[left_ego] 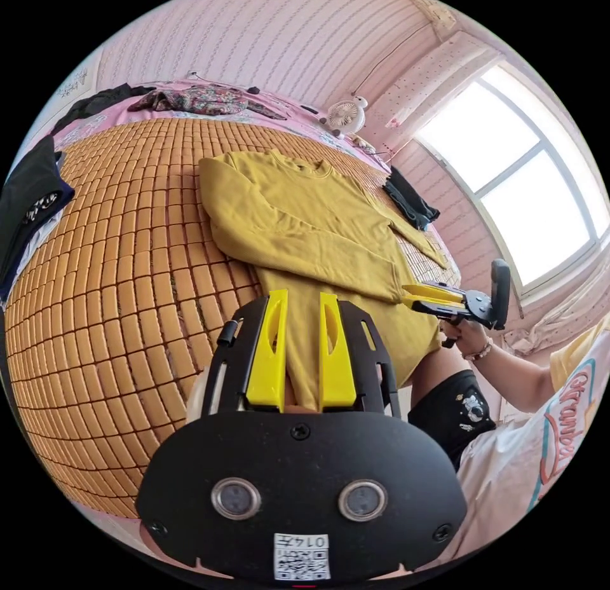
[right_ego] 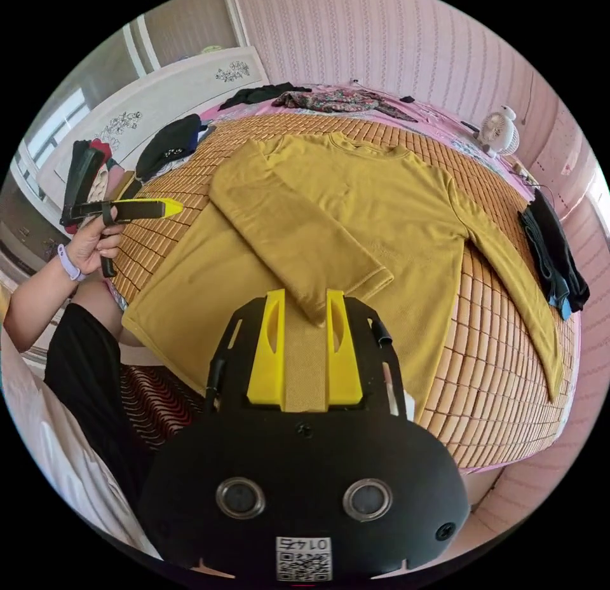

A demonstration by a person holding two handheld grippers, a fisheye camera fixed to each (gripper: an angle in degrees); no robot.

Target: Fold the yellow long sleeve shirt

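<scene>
The yellow long sleeve shirt [right_ego: 381,215] lies flat on the bamboo mat [right_ego: 495,374] covering the bed, collar toward the far wall, hem hanging at the near mat edge. One sleeve [right_ego: 298,240] is folded diagonally across the shirt body; the other sleeve [right_ego: 515,266] lies stretched out on the mat. The left claw [left_ego: 302,297] hovers above the hem, jaws apart, gripping nothing. The right claw [right_ego: 304,294] hovers above the folded sleeve's cuff, jaws likewise apart and empty. Dark garments [right_ego: 553,253] lie on the mat beyond the outstretched sleeve. A small fan [right_ego: 499,129] stands past the collar.
</scene>
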